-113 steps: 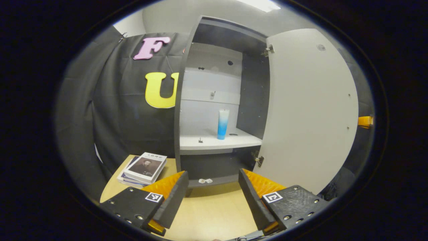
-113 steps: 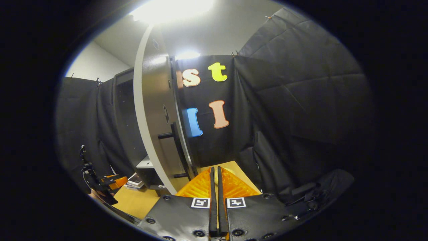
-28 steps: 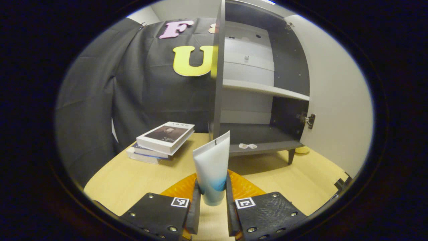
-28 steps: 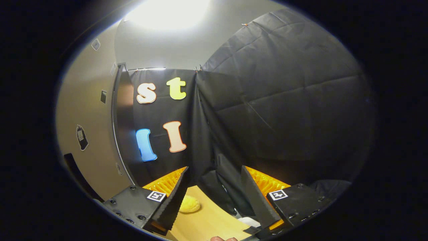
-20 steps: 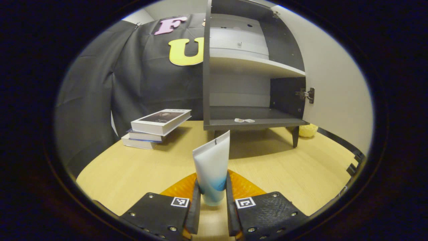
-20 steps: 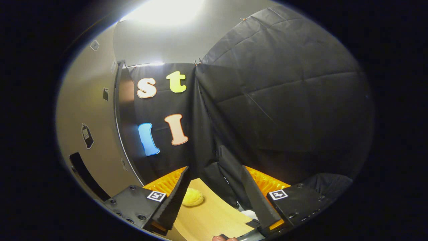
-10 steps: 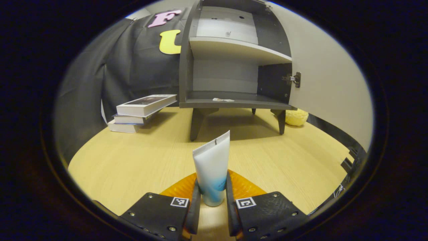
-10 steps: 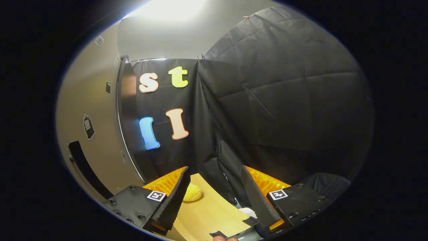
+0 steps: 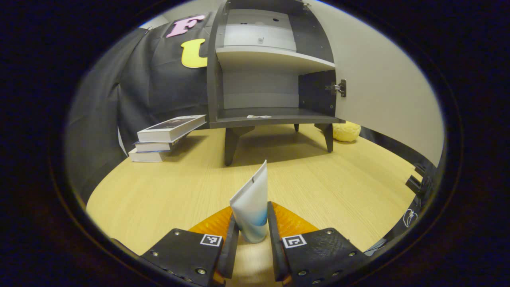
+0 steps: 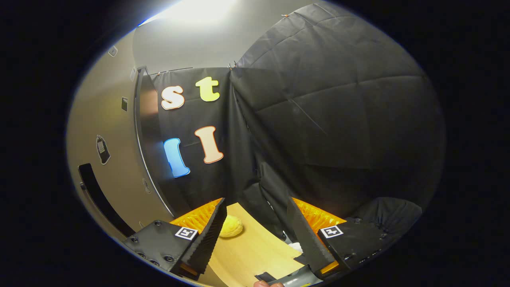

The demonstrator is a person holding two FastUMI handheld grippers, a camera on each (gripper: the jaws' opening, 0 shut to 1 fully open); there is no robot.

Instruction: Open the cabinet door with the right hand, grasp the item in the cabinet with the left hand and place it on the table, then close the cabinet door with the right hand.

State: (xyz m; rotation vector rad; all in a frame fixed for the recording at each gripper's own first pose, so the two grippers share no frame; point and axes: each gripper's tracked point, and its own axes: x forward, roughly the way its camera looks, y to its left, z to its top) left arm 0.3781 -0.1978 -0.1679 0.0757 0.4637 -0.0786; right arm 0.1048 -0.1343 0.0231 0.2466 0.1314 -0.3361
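On the table, low in my left gripper view: my left gripper (image 9: 252, 235) has both fingers pressed on the tube (image 9: 250, 209).
Tube look: a soft squeeze tube standing cap-down, pale white in its upper part, blue lower down, with a flat crimped seal on top that leans a little to the right.
Tube place: right above the table (image 9: 167, 191), well in front of the cabinet (image 9: 255, 67); I cannot tell whether its cap touches the wood.
Table: light wood with a fine straight grain, smooth and matte.
Cabinet: dark grey panels, one pale shelf, tapered legs, boxy shape; two small pale bits lie on its floor board.
Cabinet door (image 9: 382, 91): swung wide to the right, flat and pale, with a metal hinge at its inner edge; from my right gripper view I see its outer face (image 10: 107, 131) with a dark bar handle.
Books (image 9: 165, 133): a small stack, left of the cabinet, top one askew.
Yellow object (image 9: 346, 131): rounded, bumpy, just behind the cabinet's right leg.
Right gripper (image 10: 255, 235): jaws spread wide, nothing between them, above the table's edge.
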